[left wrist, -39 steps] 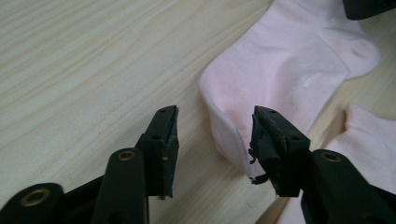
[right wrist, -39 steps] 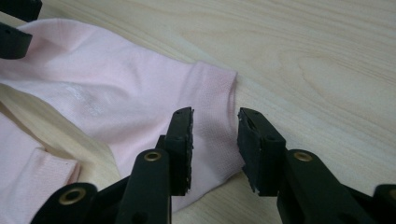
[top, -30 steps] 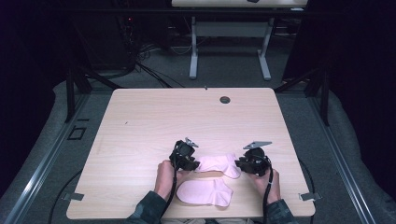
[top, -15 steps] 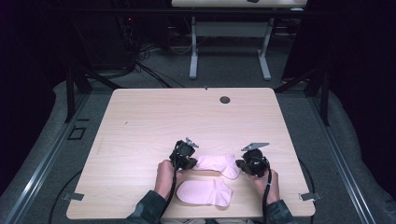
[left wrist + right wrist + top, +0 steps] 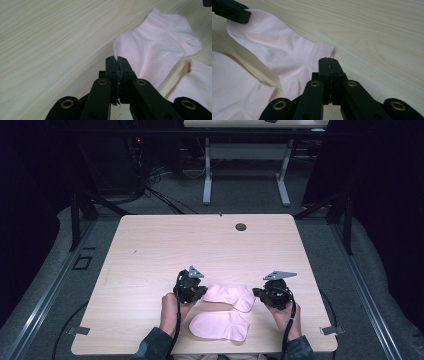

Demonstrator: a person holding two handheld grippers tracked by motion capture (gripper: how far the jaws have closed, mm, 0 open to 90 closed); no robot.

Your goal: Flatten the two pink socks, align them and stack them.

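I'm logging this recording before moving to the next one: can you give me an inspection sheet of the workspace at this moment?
Surface: light wood table, bare apart from a round dark grommet near the far edge.
Job's things: two pink socks; the far sock stretches between both grippers, the near sock lies flat by the table's front edge.
Clutter: nothing seen.
Grippers: left gripper shut on one end of the far sock; right gripper shut at its other end, with the cloth reaching to the jaws.
Cables: one trails from each gripper along the forearm; a bundle of cables lies on the floor beyond the table.
Surroundings: dark room, grey floor, a white-legged table behind.
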